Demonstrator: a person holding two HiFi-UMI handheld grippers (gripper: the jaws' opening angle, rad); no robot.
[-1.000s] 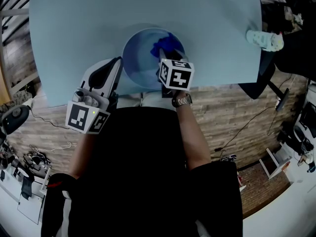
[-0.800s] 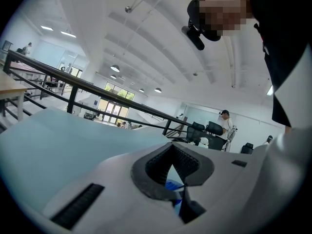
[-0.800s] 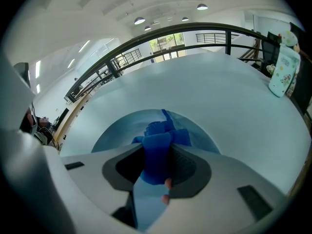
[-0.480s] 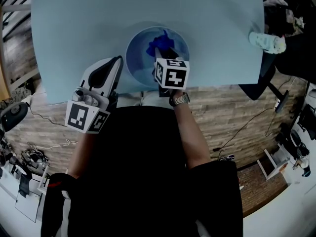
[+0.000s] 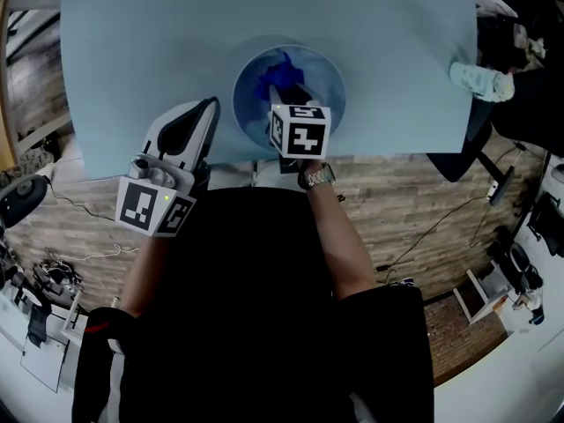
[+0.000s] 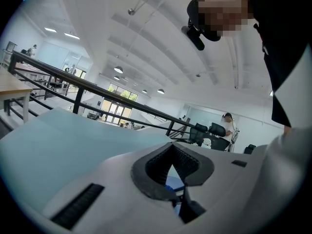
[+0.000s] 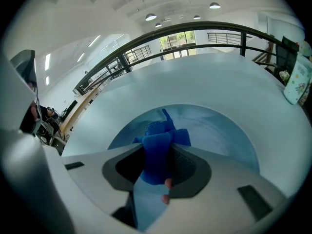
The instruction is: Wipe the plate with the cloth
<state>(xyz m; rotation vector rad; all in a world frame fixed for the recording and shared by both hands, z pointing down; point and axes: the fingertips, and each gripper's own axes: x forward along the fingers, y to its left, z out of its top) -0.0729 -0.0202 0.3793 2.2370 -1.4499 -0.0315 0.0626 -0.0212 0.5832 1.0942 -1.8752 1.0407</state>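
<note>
Right gripper (image 7: 159,156) pinches cloth (image 7: 157,141) over plate (image 7: 229,140); head view hides grip.

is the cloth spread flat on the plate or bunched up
Bunched up: the blue cloth is pinched in a wad by the right tool, over the plate.

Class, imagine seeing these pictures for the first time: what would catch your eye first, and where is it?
The bright blue cloth stands out most, pinched in the fingers of the right gripper inside the round blue plate. Next comes the left gripper, shut and empty, at the near edge of the table, left of the plate.
</note>
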